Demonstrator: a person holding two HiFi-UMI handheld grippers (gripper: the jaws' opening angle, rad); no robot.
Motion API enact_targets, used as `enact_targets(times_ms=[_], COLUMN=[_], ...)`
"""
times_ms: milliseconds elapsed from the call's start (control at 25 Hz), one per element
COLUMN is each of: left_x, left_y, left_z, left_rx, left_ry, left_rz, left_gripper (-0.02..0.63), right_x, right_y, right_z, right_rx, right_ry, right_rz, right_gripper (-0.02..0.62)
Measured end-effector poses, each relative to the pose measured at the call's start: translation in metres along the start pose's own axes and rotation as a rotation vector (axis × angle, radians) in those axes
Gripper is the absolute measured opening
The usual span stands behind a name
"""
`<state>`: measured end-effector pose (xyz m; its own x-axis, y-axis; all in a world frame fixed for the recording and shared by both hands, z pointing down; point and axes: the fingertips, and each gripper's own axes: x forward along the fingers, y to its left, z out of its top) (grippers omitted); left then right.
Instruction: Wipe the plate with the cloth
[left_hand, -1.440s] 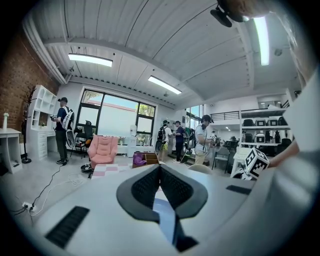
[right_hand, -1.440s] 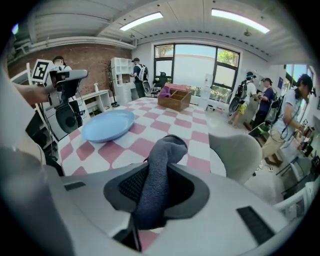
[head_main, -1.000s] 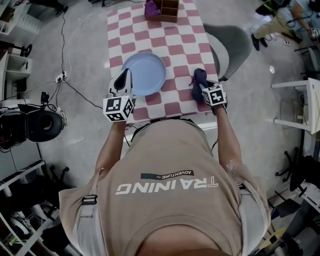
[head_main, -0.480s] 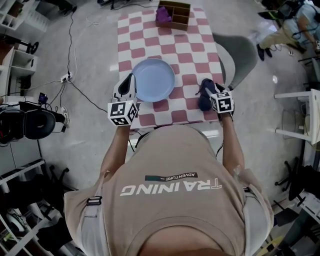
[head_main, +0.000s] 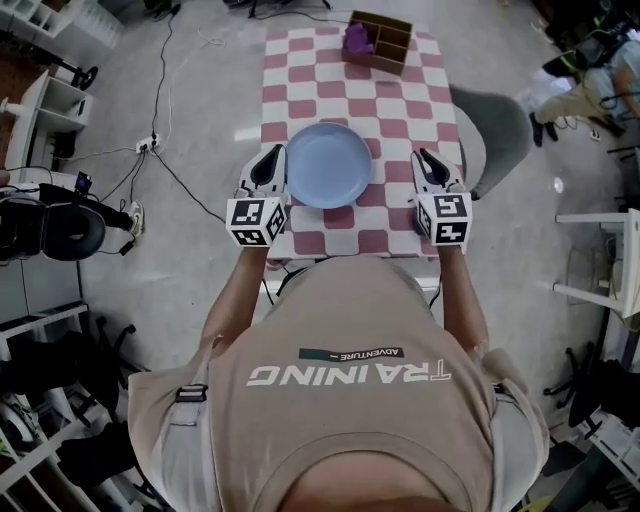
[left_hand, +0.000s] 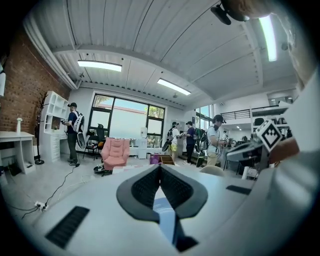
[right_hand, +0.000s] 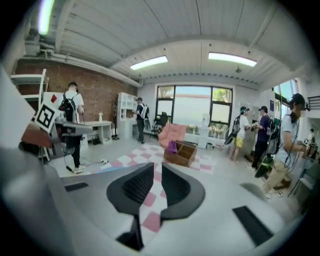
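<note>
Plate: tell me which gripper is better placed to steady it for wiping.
Probably left. The left gripper sits beside the left rim of the plate, jaws together. The right gripper, whose jaws have just been closing on nothing, stands apart to the plate's right.

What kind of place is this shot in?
Probably an open loft-style lab or studio: brick wall, tall windows, a power strip with cables on the bare concrete floor.

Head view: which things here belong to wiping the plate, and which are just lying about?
Job: blue plate, checkered table; the cloth isn't visible.
Lying about: wooden box with purple item, grey chair, floor power strip.
</note>
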<state>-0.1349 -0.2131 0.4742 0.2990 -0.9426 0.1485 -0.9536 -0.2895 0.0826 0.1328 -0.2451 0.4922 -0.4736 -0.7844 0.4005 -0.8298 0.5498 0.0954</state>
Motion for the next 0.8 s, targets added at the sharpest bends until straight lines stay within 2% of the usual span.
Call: enact_targets(times_ms=[160,280,480,800], left_x=[0.000,0.003,0.009,0.005], left_y=[0.003,0.003,0.000,0.000], left_z=[0.032,0.055,0.069,0.064], left_rx=[0.047,0.062,0.067,0.088], left_ry=[-0.056,-0.099,-0.114,-0.083], left_rz=[-0.004,-0.003,-0.016,-0.015], left_gripper=[0.015,0.015,0.015,0.015], right_x=[-0.018,-0.025,-0.011,-0.009], right_y=[0.020,0.032,0.047,0.041], right_z=[0.105,0.148,0.145,0.125], right_rx=[-0.044,-0.072,-0.075,-0.111], right_ry=[-0.251,-0.348,-0.312,-0.272], right_rz=[0.039,0.069,0.135,0.107], right_gripper=[0.028,0.018,0.018,0.018])
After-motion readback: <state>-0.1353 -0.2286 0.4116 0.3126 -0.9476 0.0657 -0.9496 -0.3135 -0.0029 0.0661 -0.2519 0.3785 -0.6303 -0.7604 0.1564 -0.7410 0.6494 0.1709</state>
